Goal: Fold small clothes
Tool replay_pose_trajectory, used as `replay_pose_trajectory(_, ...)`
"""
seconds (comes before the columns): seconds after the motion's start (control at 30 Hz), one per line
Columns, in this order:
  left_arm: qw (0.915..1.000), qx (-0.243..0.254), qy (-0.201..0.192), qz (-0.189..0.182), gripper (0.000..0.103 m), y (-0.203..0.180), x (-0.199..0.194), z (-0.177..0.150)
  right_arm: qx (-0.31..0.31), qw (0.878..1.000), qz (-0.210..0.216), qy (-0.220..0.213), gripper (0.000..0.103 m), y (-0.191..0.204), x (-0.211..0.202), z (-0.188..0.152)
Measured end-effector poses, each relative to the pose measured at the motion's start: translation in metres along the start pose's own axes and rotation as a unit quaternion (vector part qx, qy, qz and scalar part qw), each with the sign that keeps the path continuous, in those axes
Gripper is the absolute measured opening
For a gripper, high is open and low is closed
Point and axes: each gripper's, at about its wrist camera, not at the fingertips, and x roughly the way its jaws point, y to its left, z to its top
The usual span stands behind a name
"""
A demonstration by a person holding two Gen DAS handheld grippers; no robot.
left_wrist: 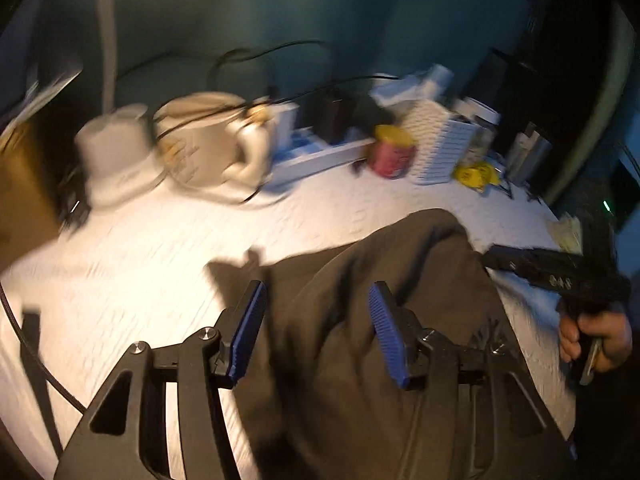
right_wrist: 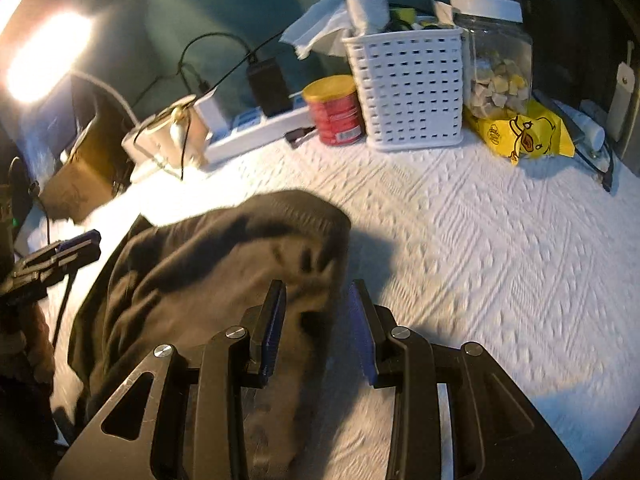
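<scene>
A dark brown garment [left_wrist: 384, 300] lies bunched on the white textured tablecloth [left_wrist: 160, 264]; it also shows in the right wrist view [right_wrist: 224, 264]. My left gripper [left_wrist: 318, 300] is open above the garment's left part, with cloth between and below its blue pads. My right gripper [right_wrist: 318, 300] is open over the garment's right edge, empty. The right gripper shows in the left wrist view [left_wrist: 516, 262] at the garment's right. The left gripper shows in the right wrist view [right_wrist: 80, 246] at the garment's left.
Along the back stand a white slotted basket [right_wrist: 404, 92], a red can [right_wrist: 336, 110], a clear jar with a white lid [right_wrist: 498, 60], a yellow duck packet [right_wrist: 524, 136], a power strip [right_wrist: 256, 130] with cables, a cream bag [left_wrist: 204, 144] and a lamp base [left_wrist: 114, 160].
</scene>
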Motion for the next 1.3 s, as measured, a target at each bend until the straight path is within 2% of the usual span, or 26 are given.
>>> replay_pose_trajectory(0.1, 0.9992, 0.036, 0.015, -0.01, 0.054, -0.009, 0.02, 0.005, 0.022, 1.0, 0.019, -0.007, 0.035, -0.01, 0.006, 0.008)
replay_pose_trajectory(0.2, 0.9979, 0.051, 0.04, -0.004, 0.052, -0.009, 0.042, 0.005, 0.045, 0.998, 0.043, -0.008, 0.035, -0.018, 0.015, 0.014)
replay_pose_trajectory(0.27, 0.9976, 0.051, 0.047, -0.006, 0.026, -0.005, 0.052, 0.003, 0.062, 0.996, 0.057, -0.003, 0.035, -0.024, 0.024, 0.017)
replay_pose_trajectory(0.33, 0.9973, 0.042, 0.061, -0.004, 0.015, 0.002, 0.062, 0.0, 0.08, 0.994, 0.078, 0.009, 0.035, -0.03, 0.035, 0.02)
replay_pose_trajectory(0.4, 0.9971, 0.038, 0.065, -0.009, 0.01, 0.007, 0.065, -0.002, 0.097, 0.99, 0.098, 0.026, 0.035, -0.033, 0.048, 0.023)
replay_pose_trajectory(0.43, 0.9971, 0.04, 0.063, -0.011, 0.008, 0.007, 0.065, -0.003, 0.101, 0.989, 0.106, 0.02, 0.035, -0.033, 0.051, 0.025)
replay_pose_trajectory(0.5, 0.9974, 0.041, 0.058, -0.011, 0.007, 0.008, 0.063, -0.002, 0.099, 0.988, 0.115, 0.019, 0.031, -0.031, 0.056, 0.03)
replay_pose_trajectory(0.53, 0.9978, 0.038, 0.053, -0.009, 0.007, 0.009, 0.06, -0.001, 0.093, 0.988, 0.119, 0.014, 0.022, -0.028, 0.057, 0.033)
replay_pose_trajectory(0.63, 0.999, 0.028, 0.035, -0.005, 0.007, 0.017, 0.05, 0.001, 0.054, 0.991, 0.122, -0.009, 0.02, -0.012, 0.053, 0.046)
replay_pose_trajectory(0.73, 0.9993, 0.018, 0.033, -0.003, 0.007, 0.028, 0.049, 0.003, 0.028, 0.993, 0.114, -0.018, 0.02, -0.005, 0.054, 0.054)
replay_pose_trajectory(0.83, 0.9982, -0.011, 0.057, -0.011, 0.008, 0.04, 0.059, -0.001, 0.021, 0.996, 0.083, 0.009, 0.021, -0.003, 0.07, 0.055)
replay_pose_trajectory(0.87, 0.998, -0.02, 0.059, -0.012, 0.012, 0.042, 0.058, -0.001, 0.021, 0.997, 0.075, 0.016, 0.024, -0.004, 0.073, 0.053)
replay_pose_trajectory(0.93, 0.9979, -0.032, 0.056, -0.012, 0.013, 0.043, 0.051, -0.001, 0.015, 0.999, 0.05, 0.017, 0.031, -0.003, 0.072, 0.05)
replay_pose_trajectory(1.03, 0.9977, -0.05, 0.047, 0.001, 0.029, 0.045, 0.04, -0.002, 0.001, 1.0, 0.022, 0.007, 0.031, 0.0, 0.061, 0.045)
replay_pose_trajectory(1.07, 0.9975, -0.056, 0.042, 0.004, 0.032, 0.046, 0.034, -0.003, -0.006, 1.0, 0.012, 0.002, 0.031, 0.002, 0.054, 0.042)
replay_pose_trajectory(1.3, 0.9983, -0.052, 0.028, -0.003, 0.032, 0.032, -0.003, -0.016, -0.021, 1.0, -0.007, -0.009, 0.031, 0.012, 0.023, 0.023)
